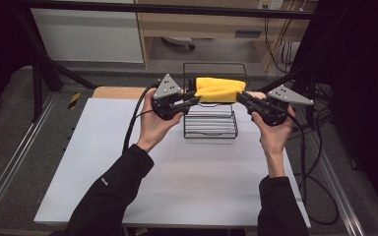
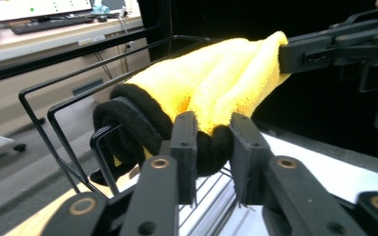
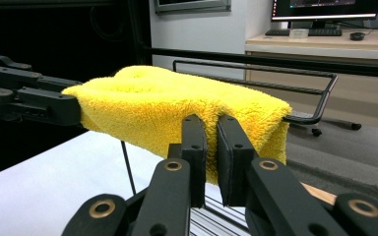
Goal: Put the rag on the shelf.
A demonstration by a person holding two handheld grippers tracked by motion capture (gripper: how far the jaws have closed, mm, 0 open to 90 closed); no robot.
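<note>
**Two grippers held one yellow towel over the wire rack**

The white table [image 1: 177,187] was the biggest thing. There was one, and the wire rack [image 1: 210,123] stood on it at the far side. There was one rack, made of thin black wire. It had a tall loop at the back.

One yellow towel [image 1: 218,90] hung in the air just above the rack. It was folded into a long, fat bundle. Its long side ran level, from the left gripper across to the right gripper. It had a black edge [image 2: 138,118] at the left end. That end pointed at the left gripper. The other end pointed at the right gripper.

There were two grippers, one in each hand. The left gripper [image 1: 193,100] was just to the left of the rack, above it. Its jaws were pinched on the black edge of the towel, with the cloth bunched between them. The right gripper [image 1: 240,97] was just to the right of the rack, above it. Its jaws were nearly together and squeezed the towel's other end.

The left hand [image 1: 155,120] and the right hand [image 1: 275,130] were both up off the table, one on each side of the rack.
</note>
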